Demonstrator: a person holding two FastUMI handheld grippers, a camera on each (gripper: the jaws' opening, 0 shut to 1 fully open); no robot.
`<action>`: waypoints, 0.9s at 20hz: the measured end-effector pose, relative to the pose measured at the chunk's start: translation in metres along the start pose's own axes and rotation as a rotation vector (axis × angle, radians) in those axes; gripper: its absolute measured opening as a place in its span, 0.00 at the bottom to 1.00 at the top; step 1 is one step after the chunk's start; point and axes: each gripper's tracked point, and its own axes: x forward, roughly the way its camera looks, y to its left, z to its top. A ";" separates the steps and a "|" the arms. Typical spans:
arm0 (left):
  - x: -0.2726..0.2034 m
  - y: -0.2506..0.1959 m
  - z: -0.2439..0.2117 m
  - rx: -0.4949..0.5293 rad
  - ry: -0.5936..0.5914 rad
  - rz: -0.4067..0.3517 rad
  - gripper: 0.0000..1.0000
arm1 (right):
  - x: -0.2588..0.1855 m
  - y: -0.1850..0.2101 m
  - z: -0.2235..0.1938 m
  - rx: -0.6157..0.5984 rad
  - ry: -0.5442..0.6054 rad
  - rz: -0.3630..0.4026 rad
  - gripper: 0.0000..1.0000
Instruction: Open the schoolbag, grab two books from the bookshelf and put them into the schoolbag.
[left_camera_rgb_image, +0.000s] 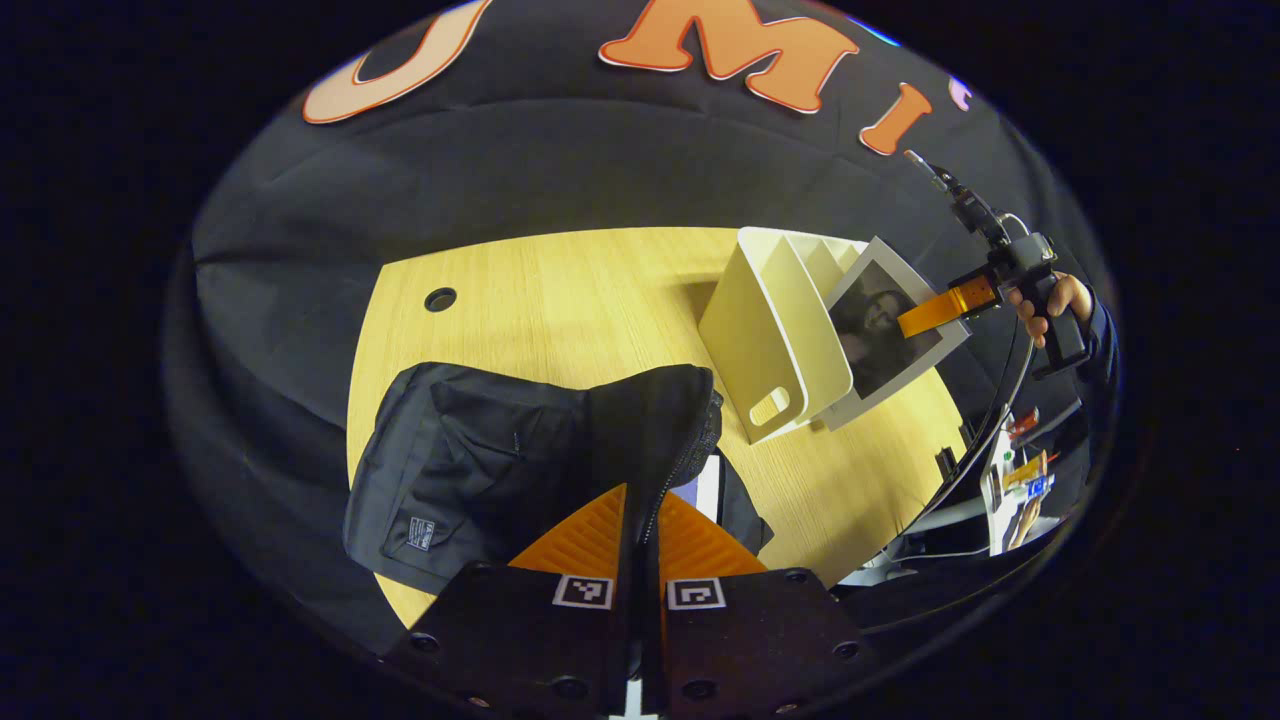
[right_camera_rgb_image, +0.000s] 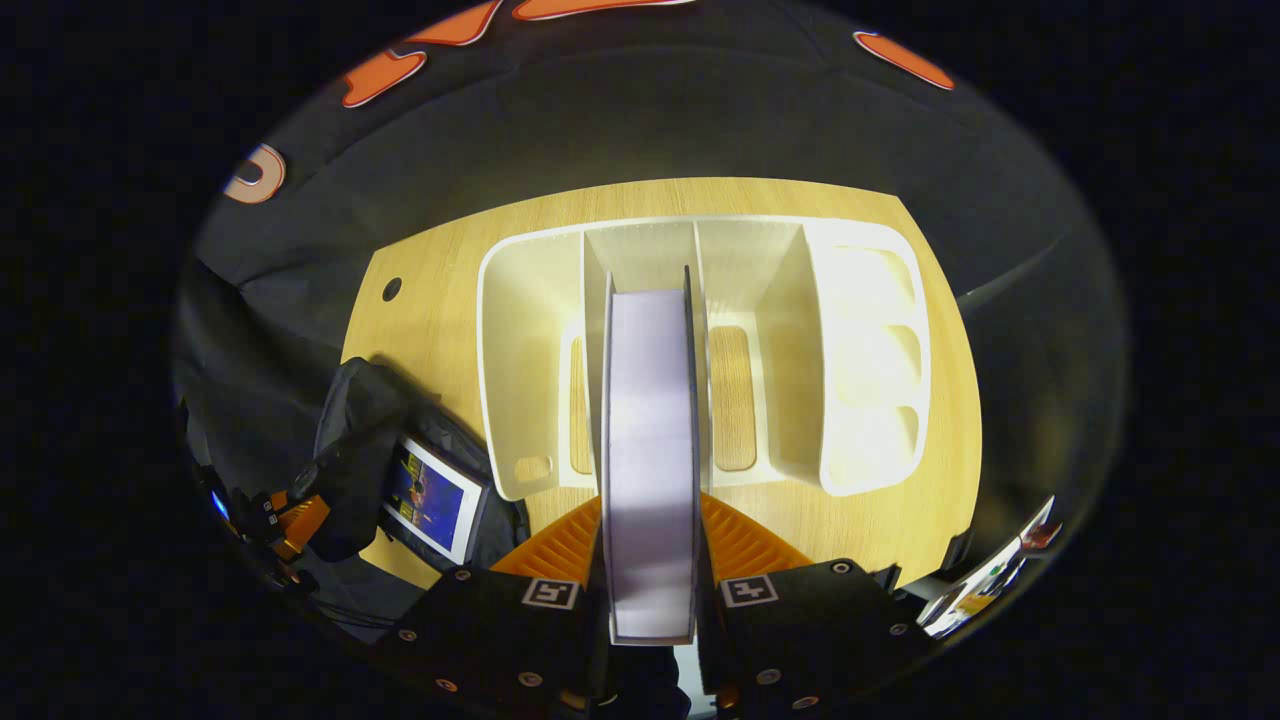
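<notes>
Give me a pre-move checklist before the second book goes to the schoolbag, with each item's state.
1. Right gripper shut on the held book: ok.
2. Book lifted clear of the bookshelf: cannot tell.
3. Left gripper clamped on the schoolbag flap, holding it up: ok.
4. First book already lies in the bag: ok.
5. Opening wide enough for the second: cannot tell.

Black schoolbag (left_camera_rgb_image: 470, 470); cream-white bookshelf (right_camera_rgb_image: 860, 350); pale wood-grain table (left_camera_rgb_image: 560, 300); 1 book (right_camera_rgb_image: 650, 450) with white page edges, another (right_camera_rgb_image: 432, 497) with a blue cover.
</notes>
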 end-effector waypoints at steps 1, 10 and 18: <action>0.000 0.001 -0.001 0.010 0.001 -0.015 0.06 | -0.005 0.001 -0.007 0.016 -0.007 -0.004 0.37; -0.007 0.006 -0.006 0.093 -0.003 -0.107 0.06 | -0.038 0.017 -0.079 0.168 -0.044 -0.001 0.37; -0.006 0.007 -0.007 0.120 -0.006 -0.148 0.06 | -0.046 0.051 -0.130 0.275 -0.083 0.096 0.37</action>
